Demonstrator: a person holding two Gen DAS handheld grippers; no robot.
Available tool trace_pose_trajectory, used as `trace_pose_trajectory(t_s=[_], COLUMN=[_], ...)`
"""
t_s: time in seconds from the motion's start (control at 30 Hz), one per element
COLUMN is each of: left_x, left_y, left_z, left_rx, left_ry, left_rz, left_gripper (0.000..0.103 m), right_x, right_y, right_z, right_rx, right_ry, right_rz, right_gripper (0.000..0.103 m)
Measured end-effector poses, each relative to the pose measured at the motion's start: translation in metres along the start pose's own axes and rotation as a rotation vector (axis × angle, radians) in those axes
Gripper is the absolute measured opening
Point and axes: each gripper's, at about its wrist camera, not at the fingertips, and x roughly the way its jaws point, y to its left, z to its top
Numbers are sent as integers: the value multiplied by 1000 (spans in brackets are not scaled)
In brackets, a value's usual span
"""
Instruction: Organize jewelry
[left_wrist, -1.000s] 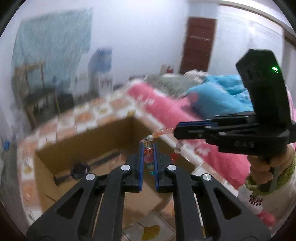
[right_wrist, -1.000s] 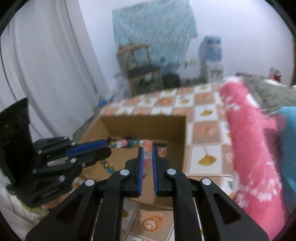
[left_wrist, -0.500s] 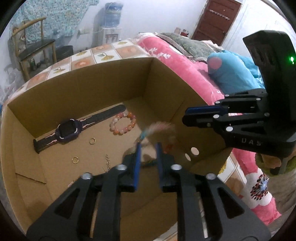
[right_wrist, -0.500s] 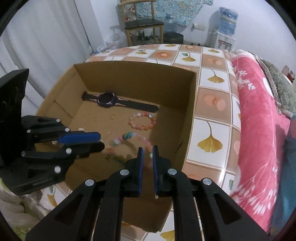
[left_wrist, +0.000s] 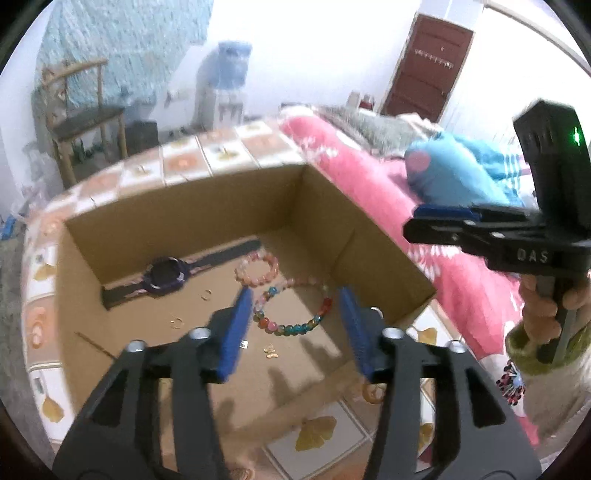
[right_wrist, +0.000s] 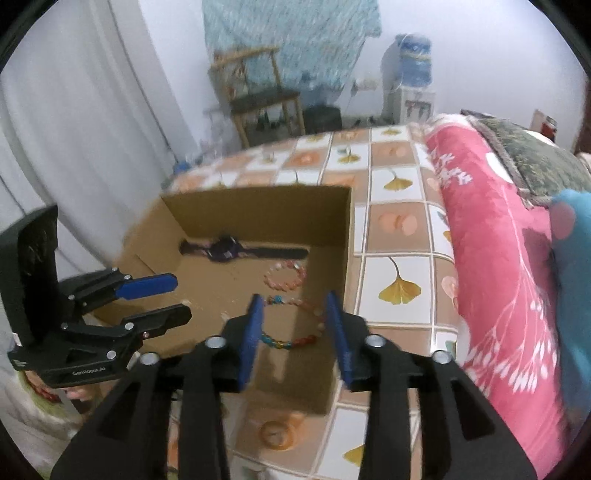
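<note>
A multicoloured bead bracelet (left_wrist: 291, 328) (right_wrist: 288, 343) lies loose on the floor of the open cardboard box (left_wrist: 184, 206) (right_wrist: 258, 214). My left gripper (left_wrist: 295, 325) (right_wrist: 181, 299) hovers over it, its jaws opening, and the pads touch nothing. My right gripper (right_wrist: 293, 328) (left_wrist: 417, 223) is above the box's right side, its jaws also opening, with nothing gripped. A pink bead bracelet (left_wrist: 258, 269) (right_wrist: 286, 277) and a purple wristwatch (left_wrist: 166, 275) (right_wrist: 225, 251) lie further back in the box. Small gold rings (left_wrist: 176, 322) and a gold charm (left_wrist: 270, 350) rest on the floor too.
The box stands on a bed with a tile-and-leaf cover (right_wrist: 399, 284). An orange ring (right_wrist: 275, 434) lies on the cover in front of the box. A pink quilt (right_wrist: 491, 258) and a blue cushion (left_wrist: 450, 170) lie to the right. A chair (right_wrist: 266, 99) and a water dispenser (right_wrist: 410, 81) stand behind.
Both grippers were shut on the multicoloured bracelet, holding it between them above the box. They dipped into the box, both jaws spread, and the bracelet now lies on the box floor.
</note>
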Motion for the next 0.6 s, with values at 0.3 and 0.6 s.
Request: trace_pose_trajectory(t_s=[0.3,0.6], left_x=[-79,-126], left_y=[-5,9], left_z=[-25,-52], left_rx=[-16,-103], left_ry=[-153,-224], left_rz=[154,393], left_gripper=[91,95], right_x=[-42,-31], right_y=[40,64], right_z=[-54,-84], right_rx=[93,70], right_ry=[-162,-99], right_rz=[-75,-176], right_gripper=[79,88])
